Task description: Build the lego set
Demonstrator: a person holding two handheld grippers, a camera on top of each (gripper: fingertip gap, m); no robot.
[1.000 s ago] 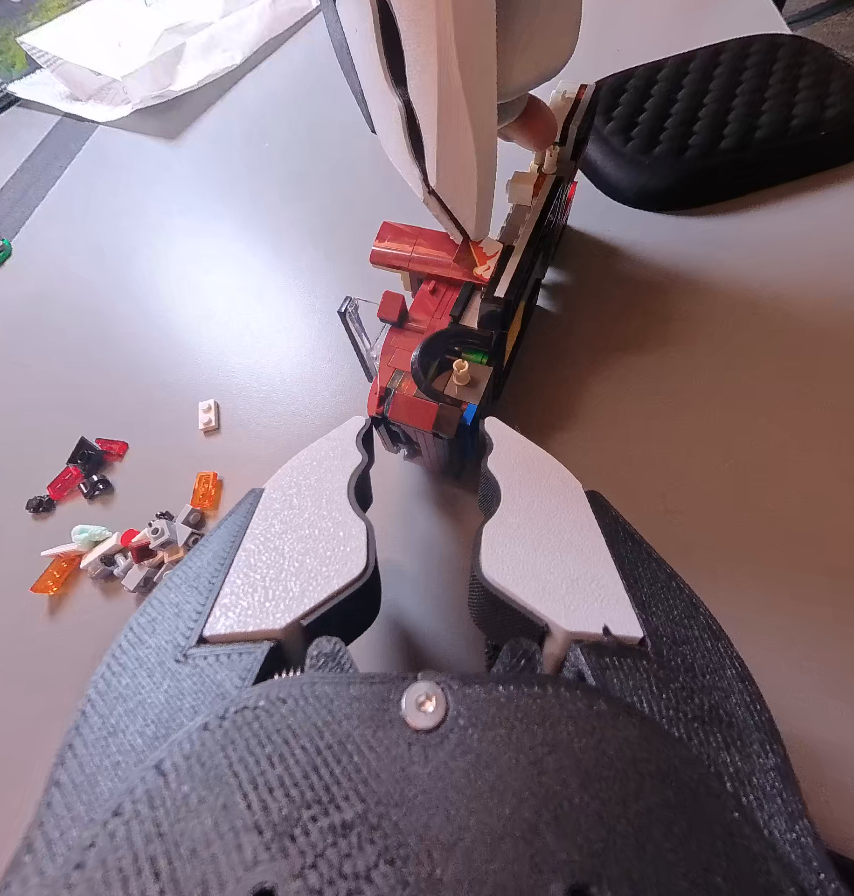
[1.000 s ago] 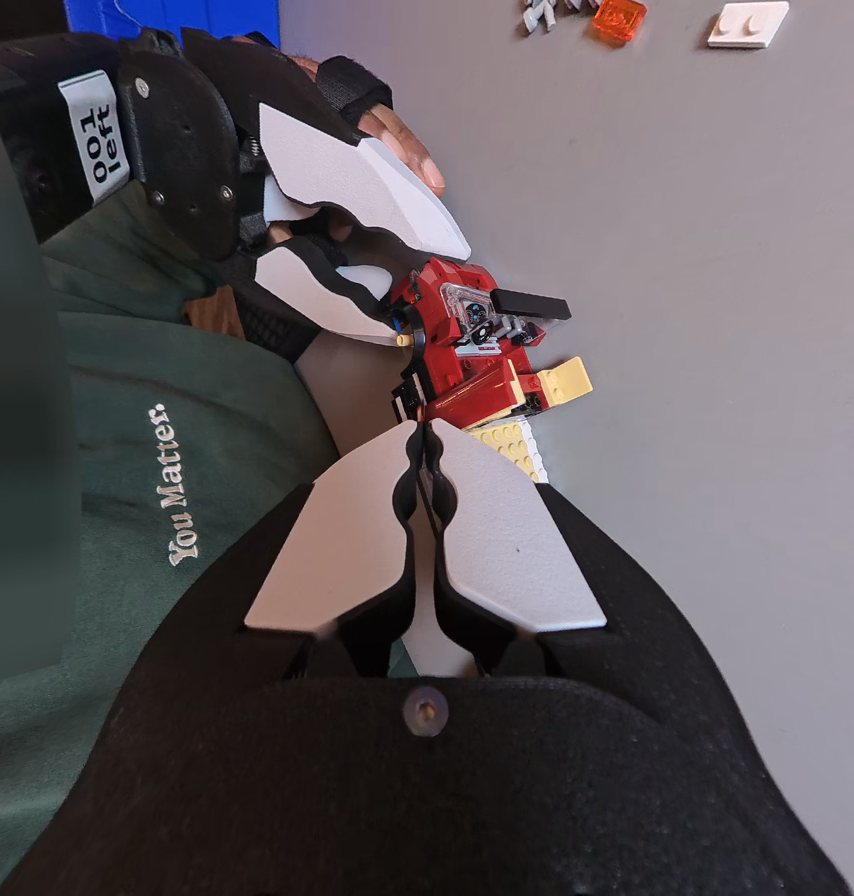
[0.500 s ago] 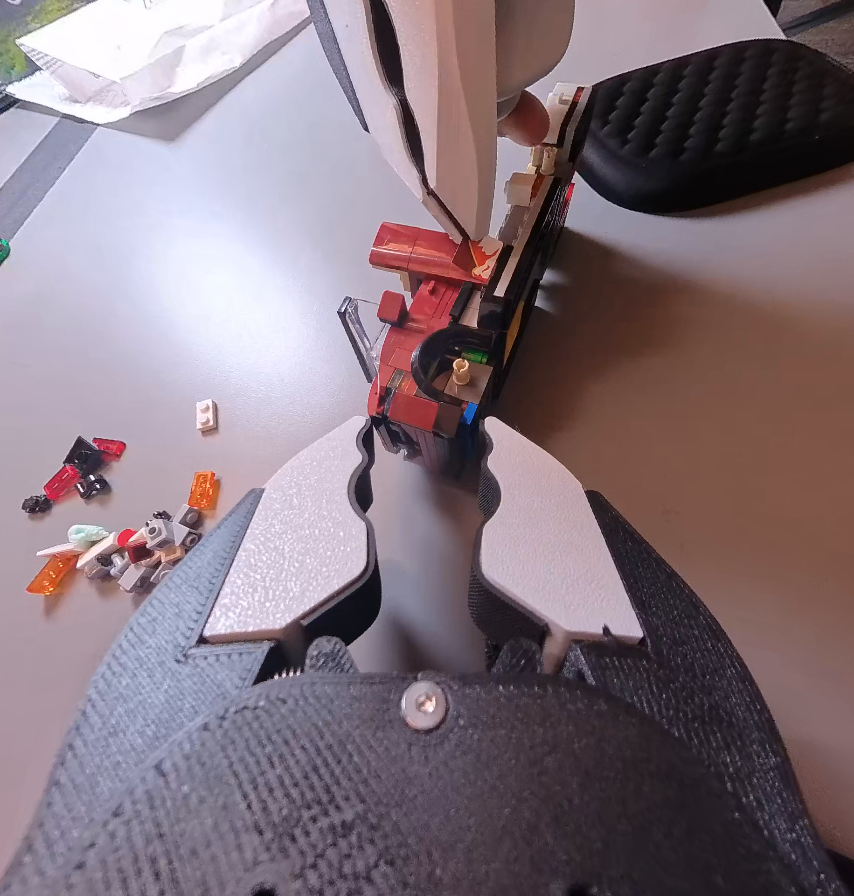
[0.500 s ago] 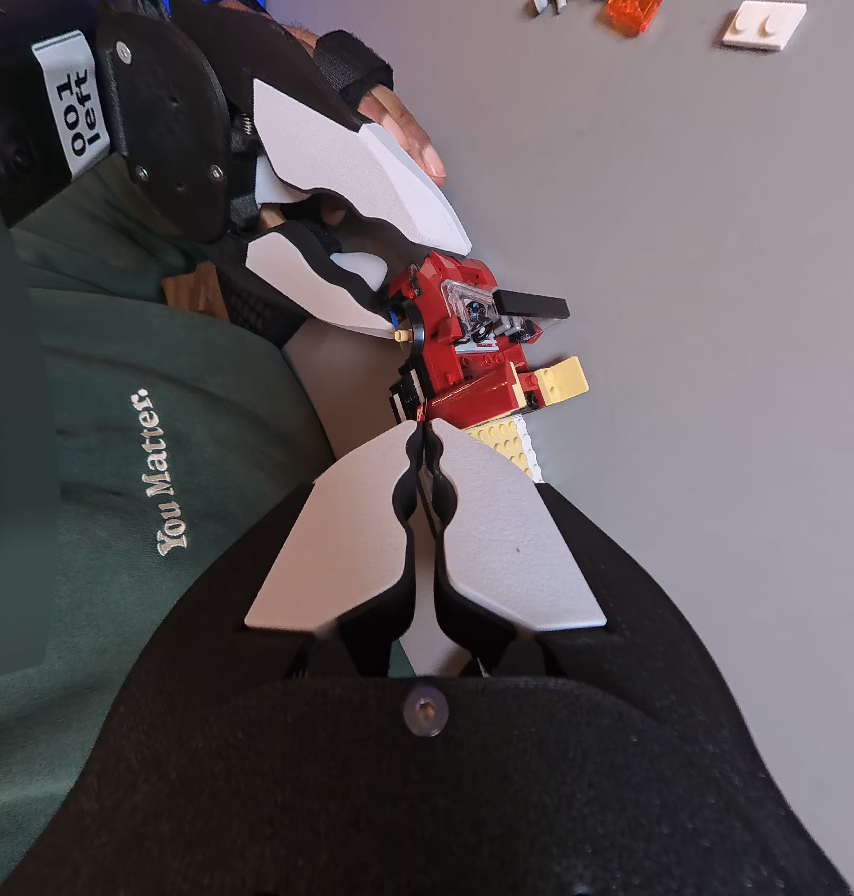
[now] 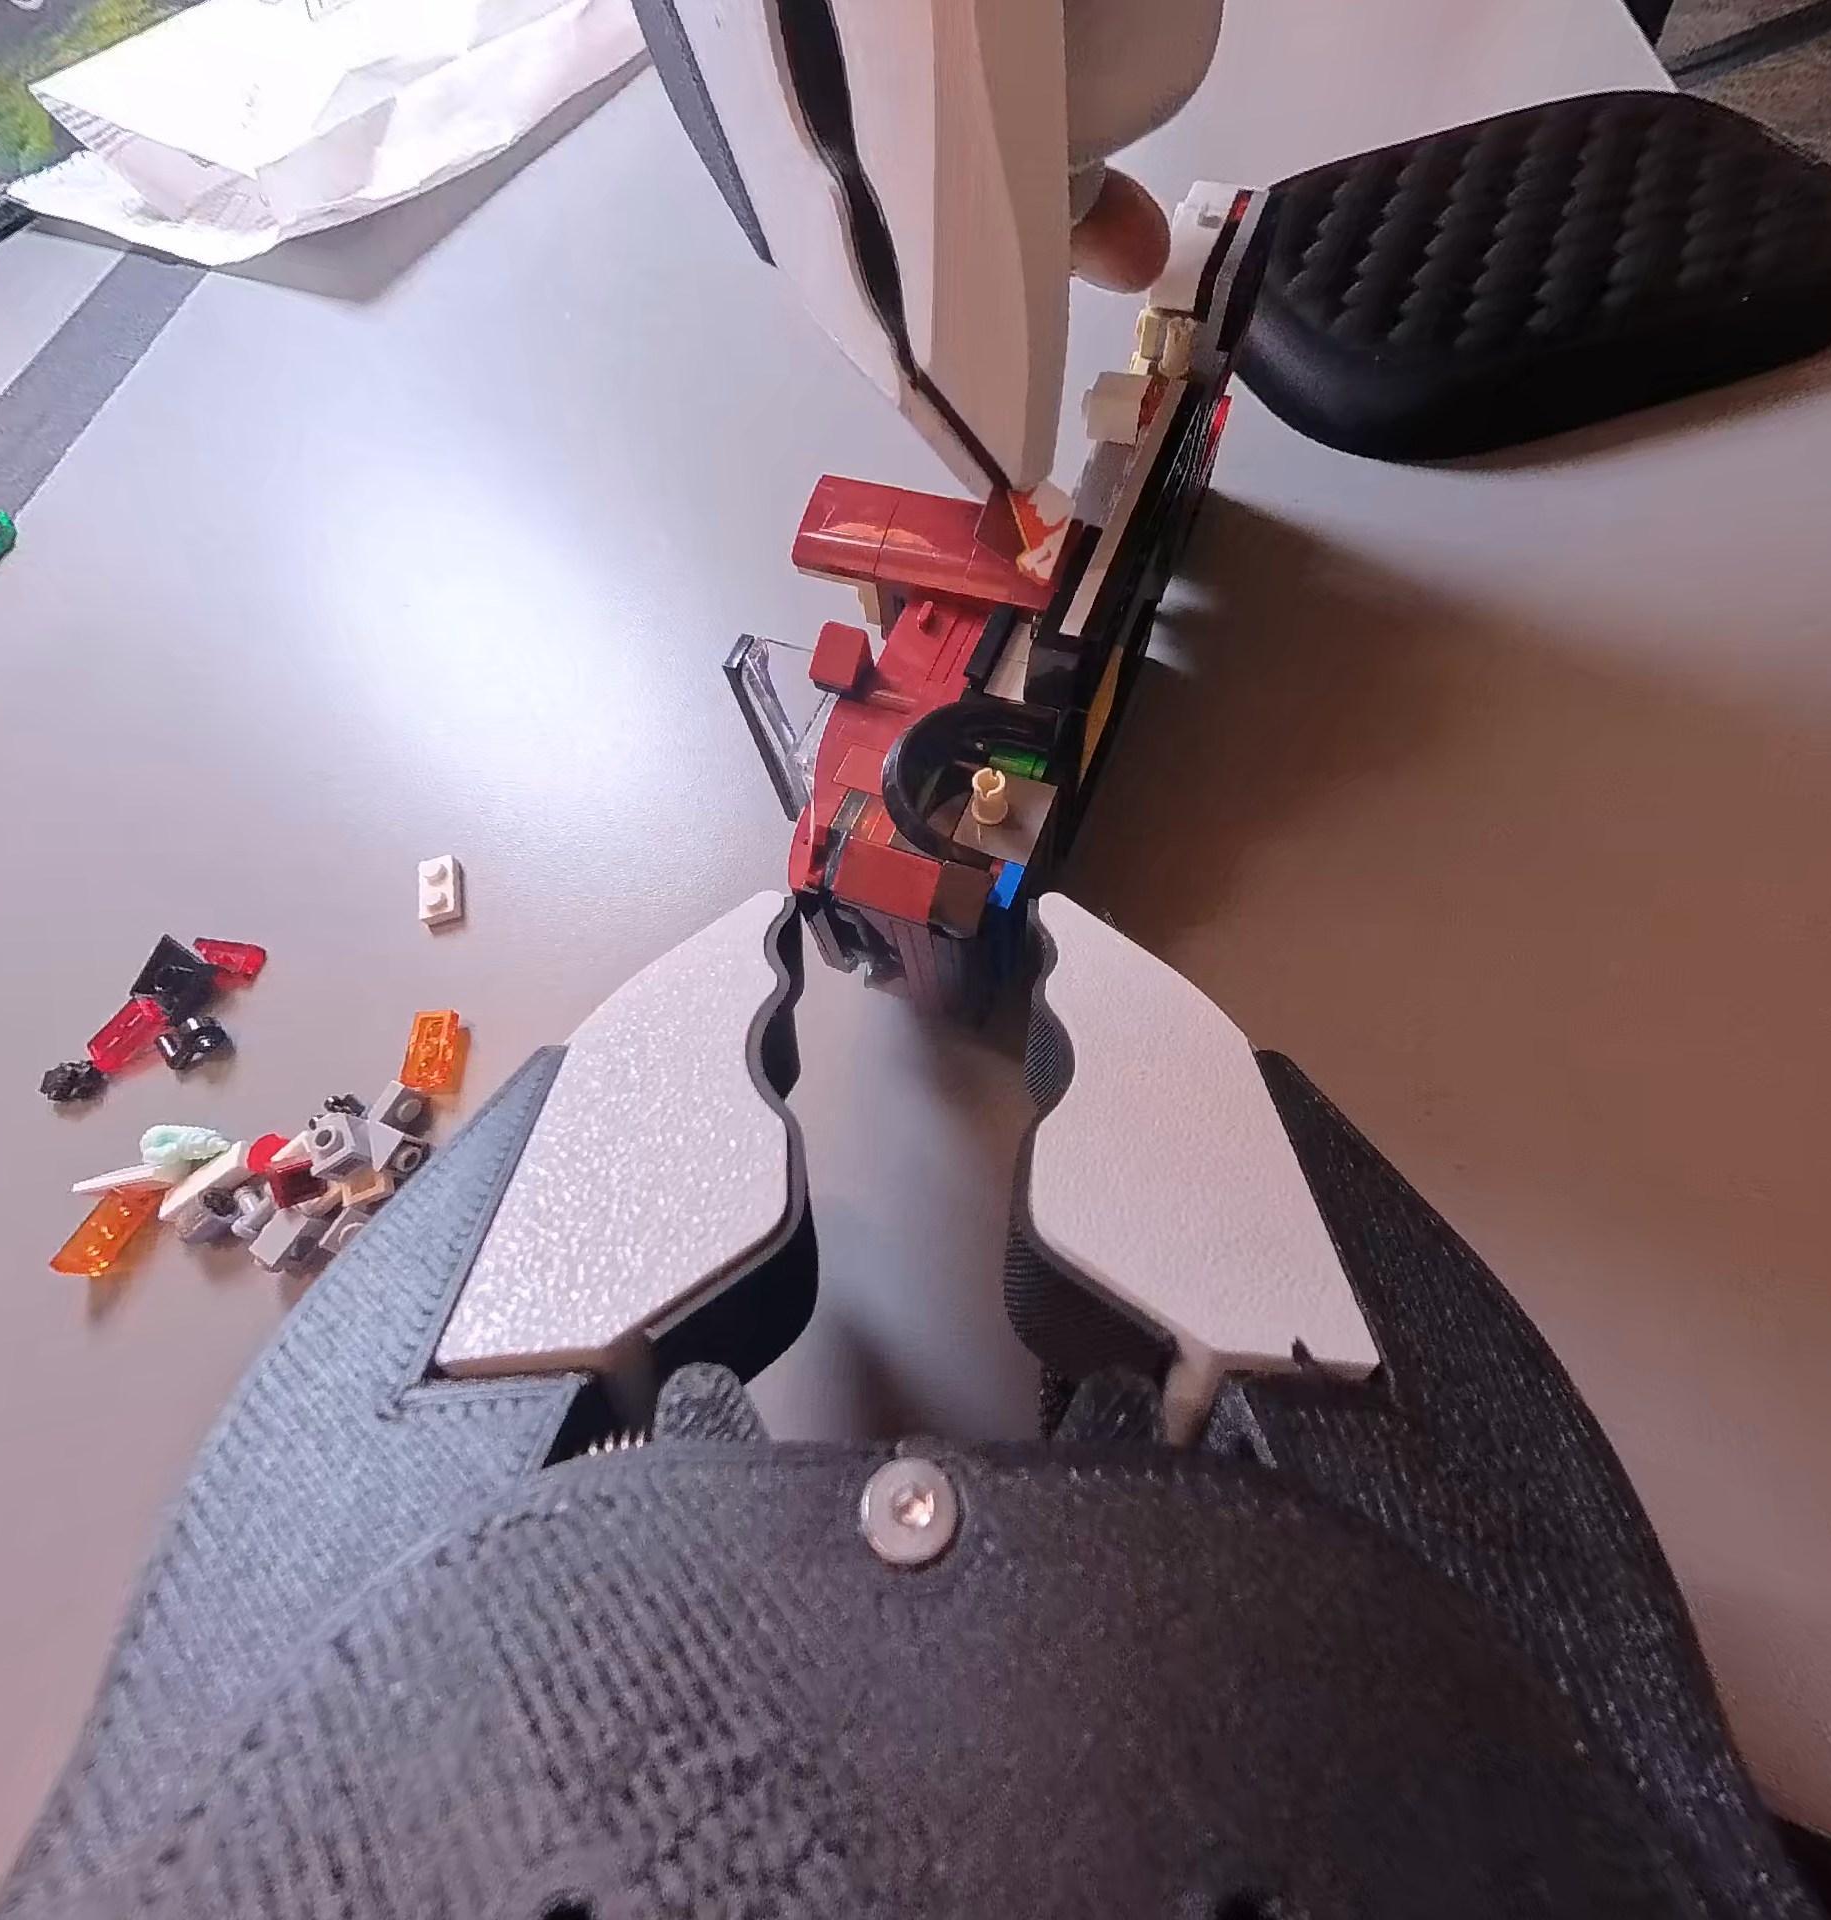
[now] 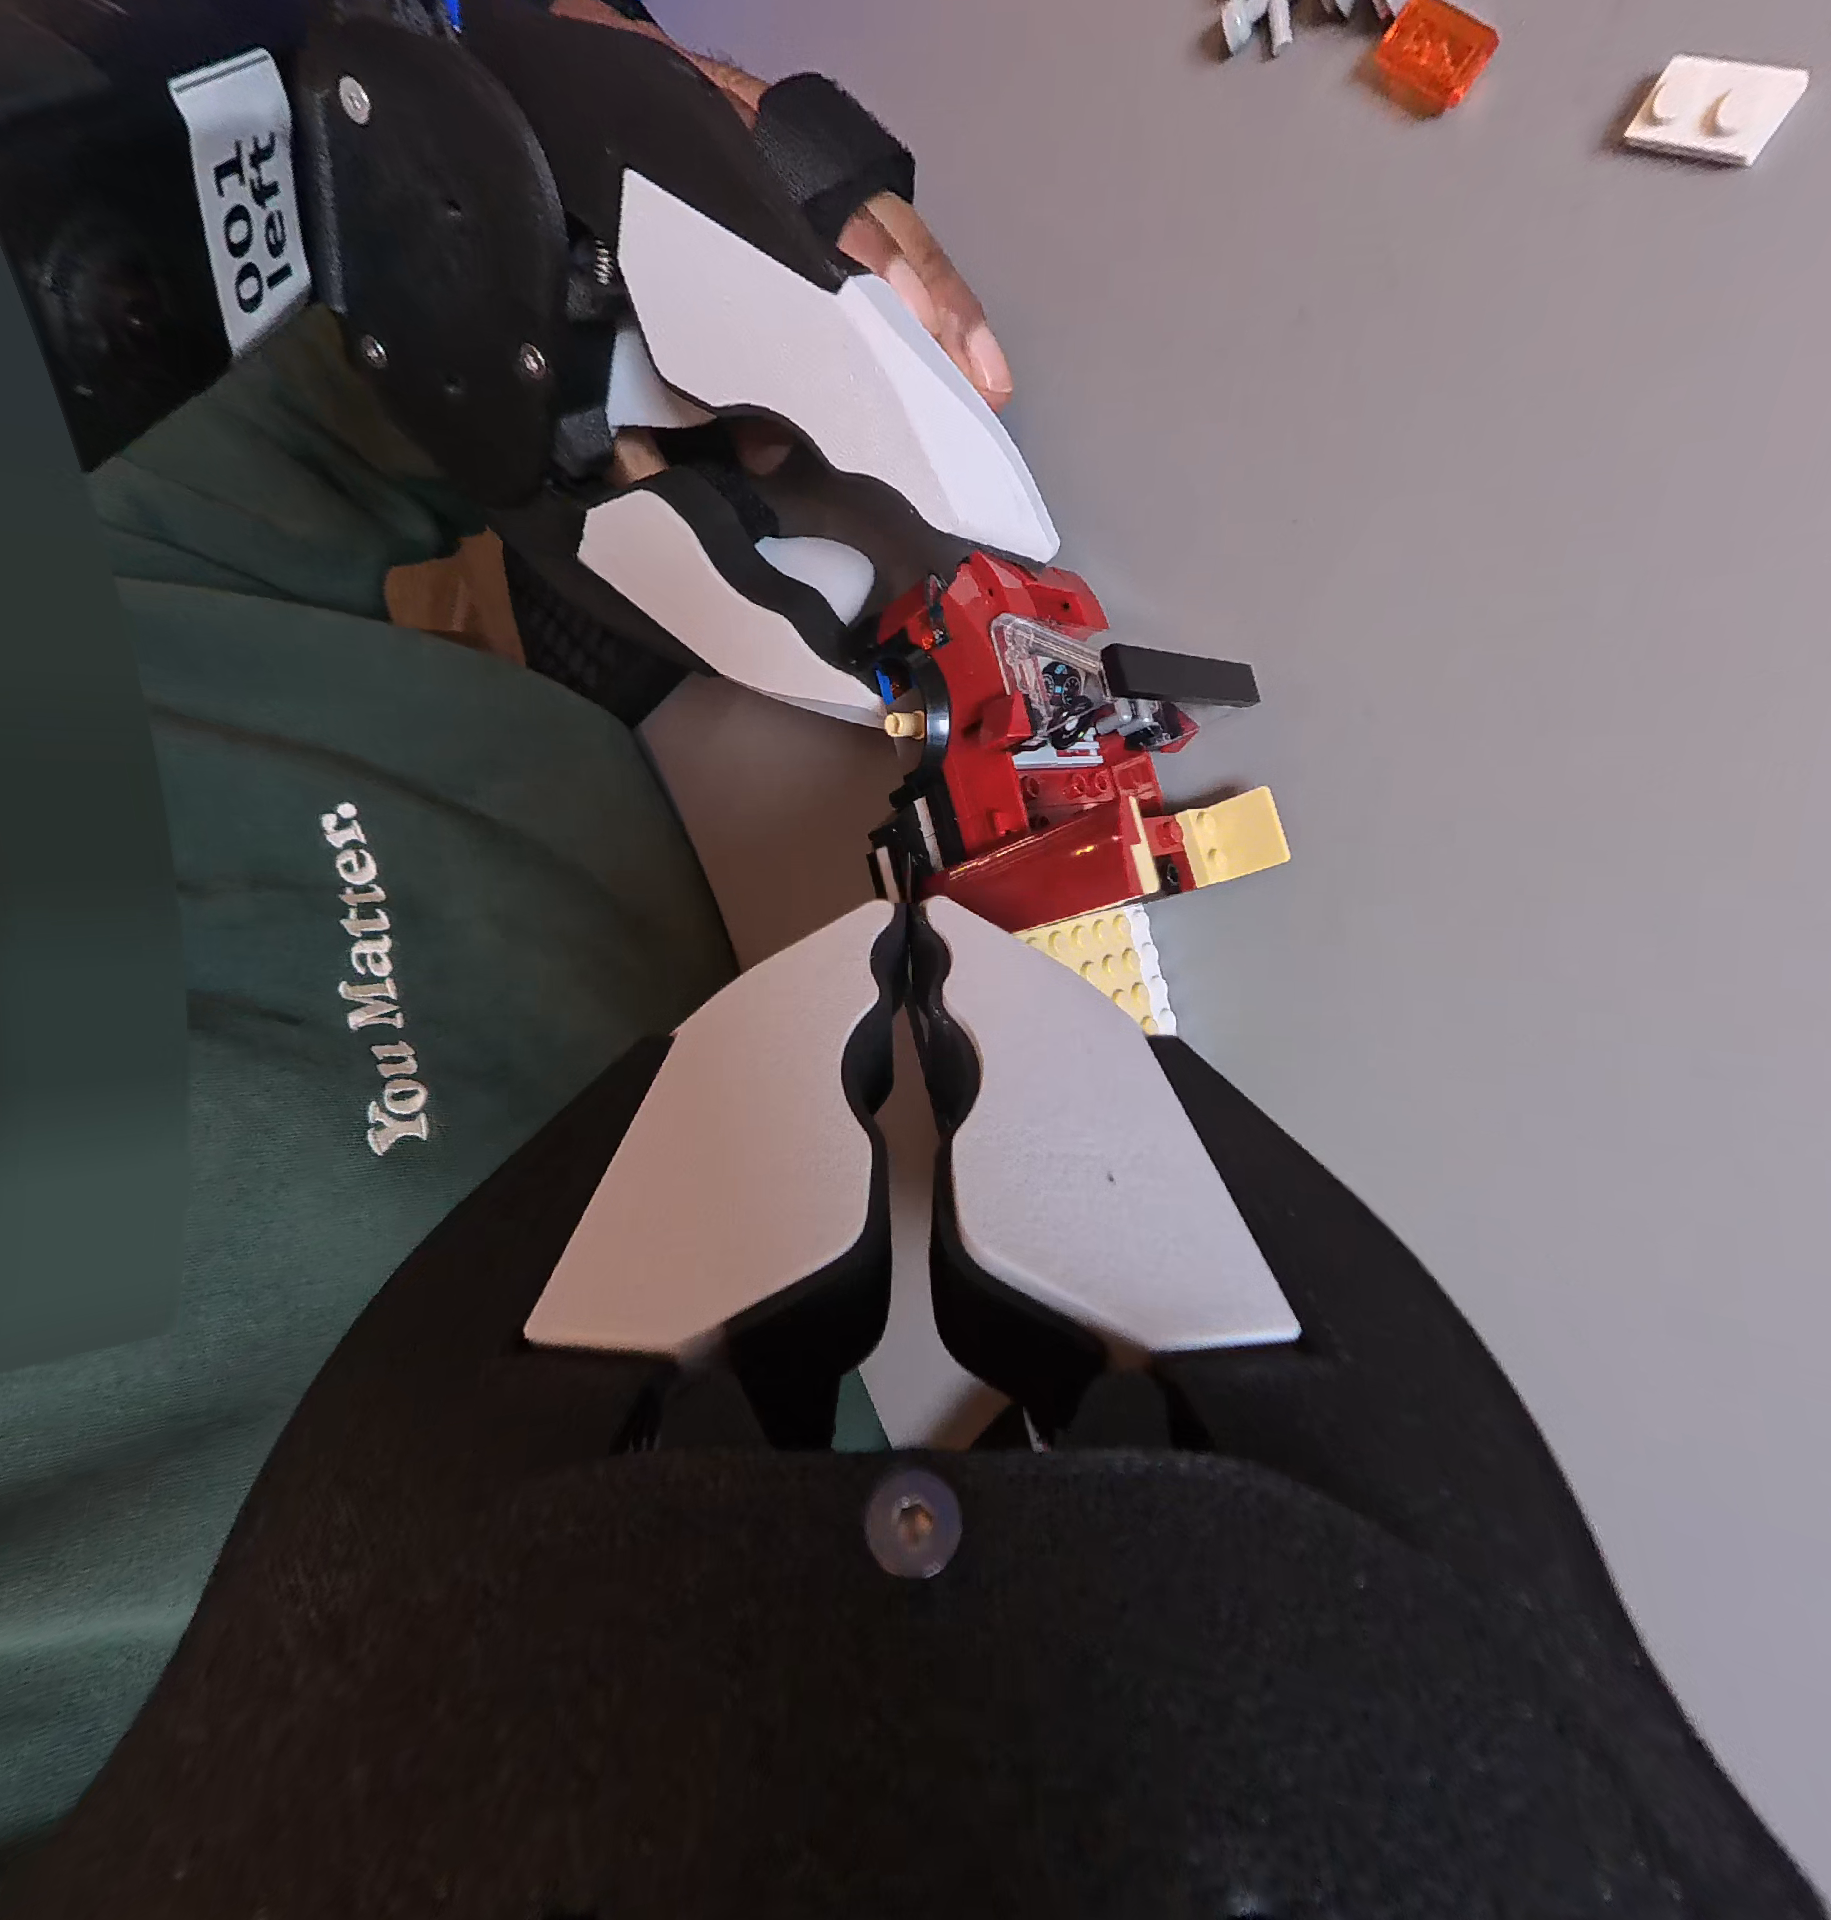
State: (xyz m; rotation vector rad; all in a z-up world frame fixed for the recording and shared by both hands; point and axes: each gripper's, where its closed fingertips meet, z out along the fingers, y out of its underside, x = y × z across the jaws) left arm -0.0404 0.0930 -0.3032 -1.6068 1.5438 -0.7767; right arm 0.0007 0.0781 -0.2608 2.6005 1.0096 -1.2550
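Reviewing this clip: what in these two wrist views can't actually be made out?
- Right wrist view: what the right gripper pinches; its closed tips cover the contact on the lego model.
- Left wrist view: whether the left gripper presses the model's base; the tips flank it and hide the contact.
- Left wrist view: the loose pieces are too small to identify singly.
- Right wrist view: the orange tile is cut off by the top edge.

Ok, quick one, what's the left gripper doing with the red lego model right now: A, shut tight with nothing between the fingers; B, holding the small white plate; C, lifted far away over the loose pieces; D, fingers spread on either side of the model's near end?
D: the left gripper has its fingers apart, straddling the near end of the red lego model, while the small white plate lies untouched on the table.
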